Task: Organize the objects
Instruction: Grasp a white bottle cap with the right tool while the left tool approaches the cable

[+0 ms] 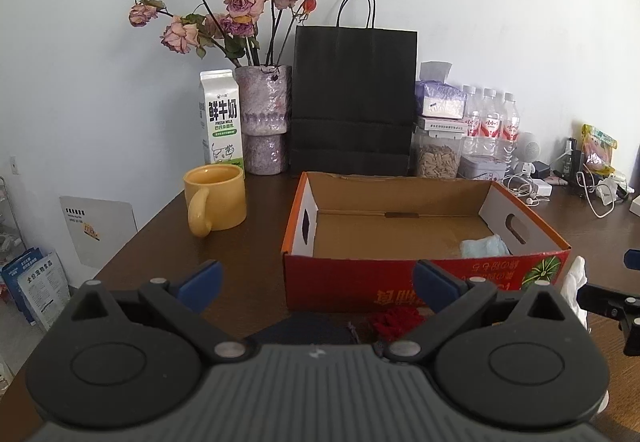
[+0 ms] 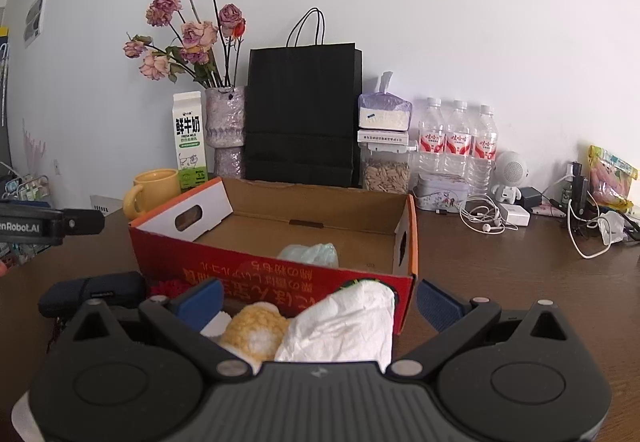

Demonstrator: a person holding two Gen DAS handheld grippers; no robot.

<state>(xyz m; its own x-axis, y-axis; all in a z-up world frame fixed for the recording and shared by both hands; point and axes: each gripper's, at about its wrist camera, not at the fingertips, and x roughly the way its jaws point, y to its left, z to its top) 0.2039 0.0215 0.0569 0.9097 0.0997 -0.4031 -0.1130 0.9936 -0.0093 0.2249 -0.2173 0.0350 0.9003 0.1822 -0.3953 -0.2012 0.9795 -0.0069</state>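
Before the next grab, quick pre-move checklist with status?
1. Right gripper open: ok, fingers spread with nothing clamped.
2. White tissue between the right fingers: ok, it lies in front of the box.
3. Left gripper open and empty: ok.
4. Box has room: ok, only a pale blue cloth inside.
5. Yellow knit item clear of the tissue: not ok, they touch.
6. Dark case and red knit item reachable by left: cannot tell.
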